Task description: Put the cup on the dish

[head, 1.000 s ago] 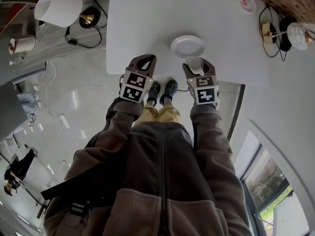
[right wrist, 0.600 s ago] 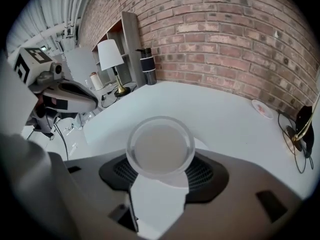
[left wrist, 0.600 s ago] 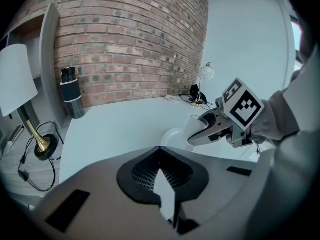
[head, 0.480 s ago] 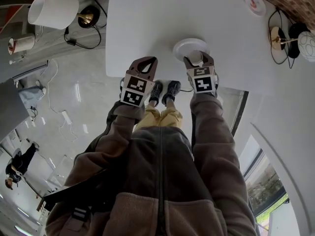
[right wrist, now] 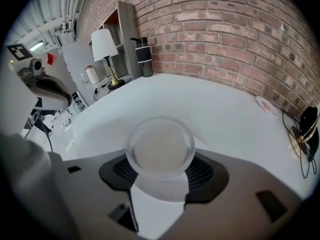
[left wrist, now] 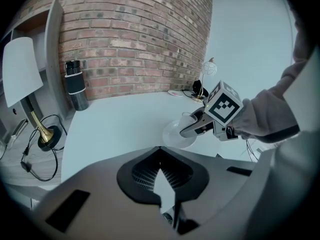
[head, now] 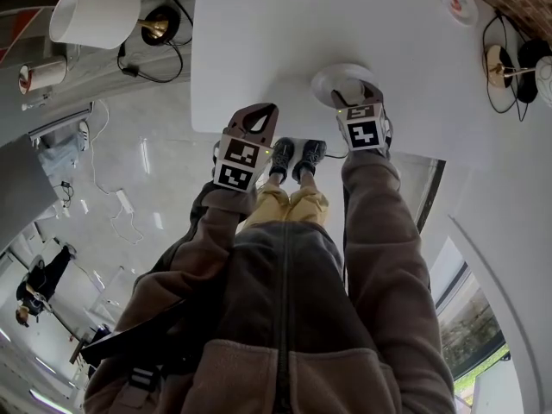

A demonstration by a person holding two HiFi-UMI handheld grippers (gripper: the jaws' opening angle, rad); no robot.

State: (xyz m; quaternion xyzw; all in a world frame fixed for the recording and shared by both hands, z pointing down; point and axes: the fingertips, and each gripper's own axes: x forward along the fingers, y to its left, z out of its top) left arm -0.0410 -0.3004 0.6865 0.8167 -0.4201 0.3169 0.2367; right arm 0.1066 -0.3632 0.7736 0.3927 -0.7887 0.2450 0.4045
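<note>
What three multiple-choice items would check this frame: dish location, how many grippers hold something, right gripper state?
1. Where on the white table is the dish?
A. by the near edge
B. in the middle
C. at the far edge

2. How many grippers hold something?
A. none
B. one
C. two

3. The right gripper is:
A. open and empty
B. shut on nothing
C. shut on the cup

Answers:
1. A, since the head view shows the dish close to the table edge nearest the person.
2. B, since the left gripper has its jaws together with nothing between them and only the right one carries anything.
3. C, since the right gripper view shows the cup clamped between its jaws.
</note>
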